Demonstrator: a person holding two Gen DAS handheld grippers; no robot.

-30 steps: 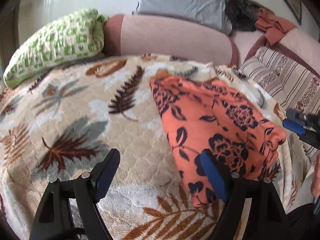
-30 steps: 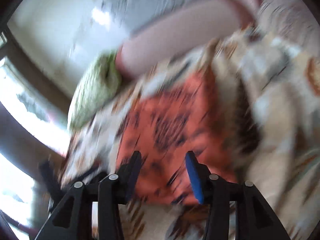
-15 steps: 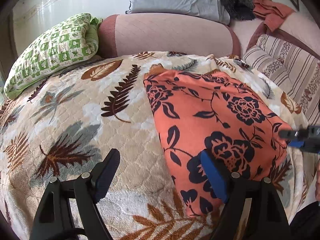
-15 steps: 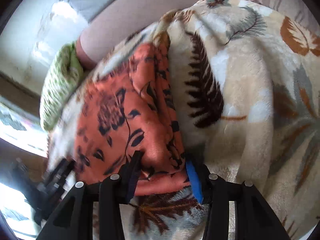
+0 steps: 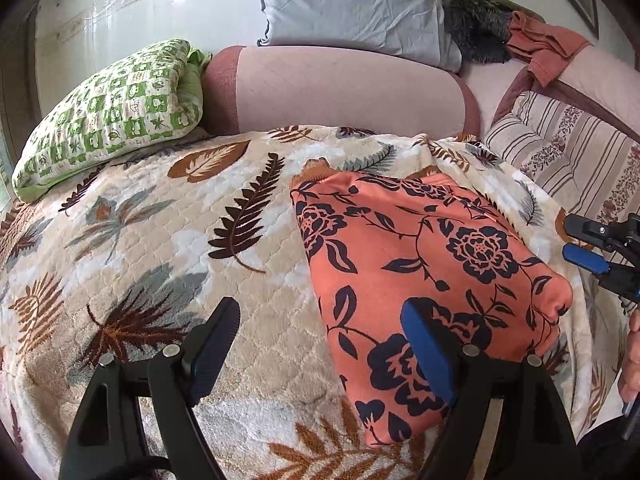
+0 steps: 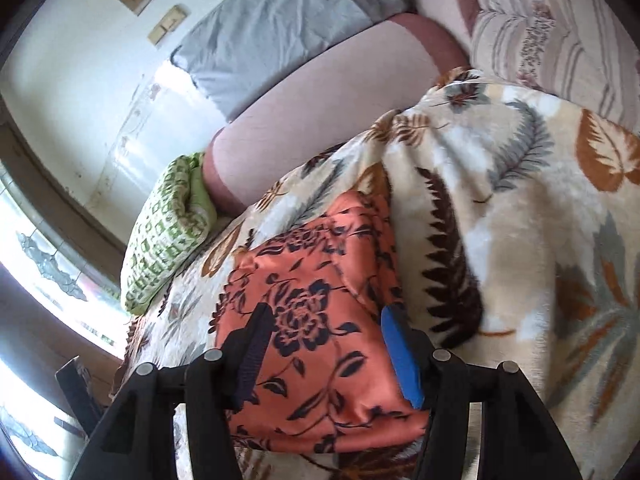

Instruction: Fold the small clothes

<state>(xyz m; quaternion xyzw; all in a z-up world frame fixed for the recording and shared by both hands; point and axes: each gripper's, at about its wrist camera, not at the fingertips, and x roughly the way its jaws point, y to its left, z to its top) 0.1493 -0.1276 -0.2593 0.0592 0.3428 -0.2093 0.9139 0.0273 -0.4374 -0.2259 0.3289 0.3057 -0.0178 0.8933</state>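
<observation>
Since half a second ago the right gripper (image 6: 326,350) has let go of the orange floral garment (image 5: 424,276): then its pads pinched the near hem, now its jaws are opening, the cloth lies under and between them, and the pads do not press on it. One garment is being worked, folded into a rough rectangle that lies flat on the leaf-patterned blanket (image 5: 168,248), right of the blanket's middle and reaching toward its near edge. In the right wrist view a thick fold of that blanket (image 6: 500,216) rises along the garment's right side.

The left gripper (image 5: 320,350) hangs over the near edge of the blanket with its jaws wide; its blue pad sits above the garment's near left part, the black one above bare blanket, and nothing is held. The right gripper shows in the left wrist view at the blanket's right edge (image 5: 600,248), with part of a hand (image 5: 632,356) below it.

Beyond the far edge lies one pink bolster (image 5: 340,88). One green checked pillow (image 5: 108,108) rests at the far left corner, one grey pillow (image 5: 352,4) leans behind the bolster, and one striped cushion (image 5: 568,152) sits at the far right. One rust-coloured cloth (image 5: 540,48) lies crumpled beside a dark furry thing (image 5: 480,28).
</observation>
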